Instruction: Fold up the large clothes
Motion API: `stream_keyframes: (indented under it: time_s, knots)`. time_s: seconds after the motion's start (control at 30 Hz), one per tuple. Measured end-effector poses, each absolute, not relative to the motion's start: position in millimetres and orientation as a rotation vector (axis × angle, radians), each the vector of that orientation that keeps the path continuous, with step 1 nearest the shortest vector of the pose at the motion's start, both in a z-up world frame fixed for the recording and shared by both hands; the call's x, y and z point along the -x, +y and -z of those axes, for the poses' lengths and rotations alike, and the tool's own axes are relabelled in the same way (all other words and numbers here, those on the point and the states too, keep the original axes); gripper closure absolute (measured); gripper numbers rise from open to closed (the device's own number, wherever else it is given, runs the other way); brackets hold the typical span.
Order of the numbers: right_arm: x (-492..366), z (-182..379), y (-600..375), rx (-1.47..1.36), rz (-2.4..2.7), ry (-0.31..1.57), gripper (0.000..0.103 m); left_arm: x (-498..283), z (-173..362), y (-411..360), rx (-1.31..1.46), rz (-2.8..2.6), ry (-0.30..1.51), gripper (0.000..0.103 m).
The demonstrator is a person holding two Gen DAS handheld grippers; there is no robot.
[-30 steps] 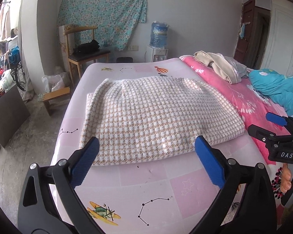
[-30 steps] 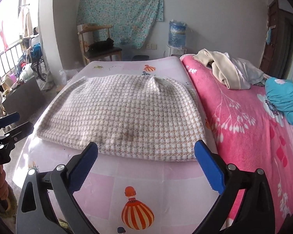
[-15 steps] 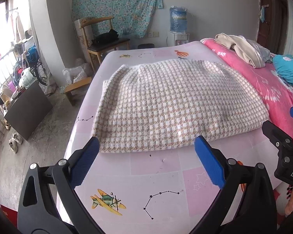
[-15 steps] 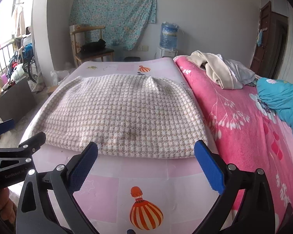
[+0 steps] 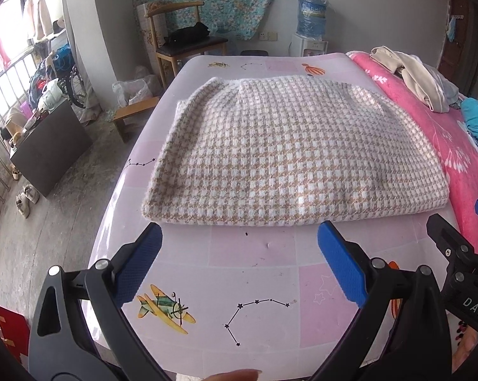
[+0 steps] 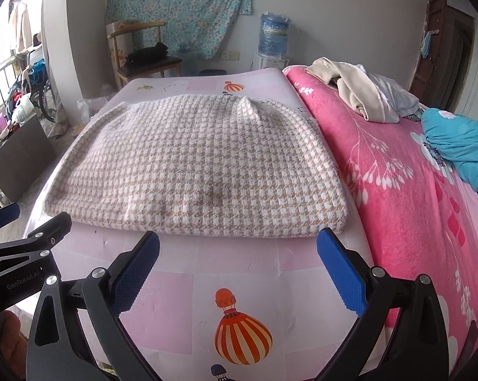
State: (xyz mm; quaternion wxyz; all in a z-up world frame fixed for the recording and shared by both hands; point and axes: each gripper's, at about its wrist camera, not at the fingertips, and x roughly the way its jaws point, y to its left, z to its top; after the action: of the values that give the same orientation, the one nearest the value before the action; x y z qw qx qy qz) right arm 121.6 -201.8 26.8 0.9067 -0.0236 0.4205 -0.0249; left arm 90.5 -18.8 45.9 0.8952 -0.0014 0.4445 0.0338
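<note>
Presently, the bed with the pale pink cartoon-print sheet (image 5: 255,254) carries the beige-and-white houndstooth knitted garment (image 5: 286,158), which lies flat across its middle, at twelve o'clock from both grippers. The garment looks already doubled, a rounded fold edge facing the cameras. A pink floral blanket (image 6: 398,174) adjoins it at three o'clock in the right view.

The left gripper (image 5: 239,260) hovers short of the near edge, jaws spread, holding nothing. The right gripper (image 6: 239,260) stands likewise, spread and empty, just before the near right corner.

Recommendation: each gripper should take one near corner, left at ten o'clock, right at two o'clock, pinching every layer. In my judgement the thick knit will slip if only the top layer is caught. Lift evenly, carry towards twelve o'clock, and align the edges before release.
</note>
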Motion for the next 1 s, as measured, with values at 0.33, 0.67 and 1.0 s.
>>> stream_keyframes:
  time_s: [0.33,0.67,1.0]
  knots:
    - [-122.8,-27.7,-195.7,0.072,0.047,0.88,0.006,-91.0,-45.5,-17.5,0.011,-0.065,0.931,0.008]
    - [-122.3,-30.9,-197.0,0.075,0.061,0.882,0.006,-90.3,-46.6,-18.1,0.016,-0.051,0.928,0.008]
    - [-121.6,-31.8,-197.7,0.076,0.06,0.882,0.006,-88.8,-47.6,-17.9,0.019,-0.046,0.93,0.008]
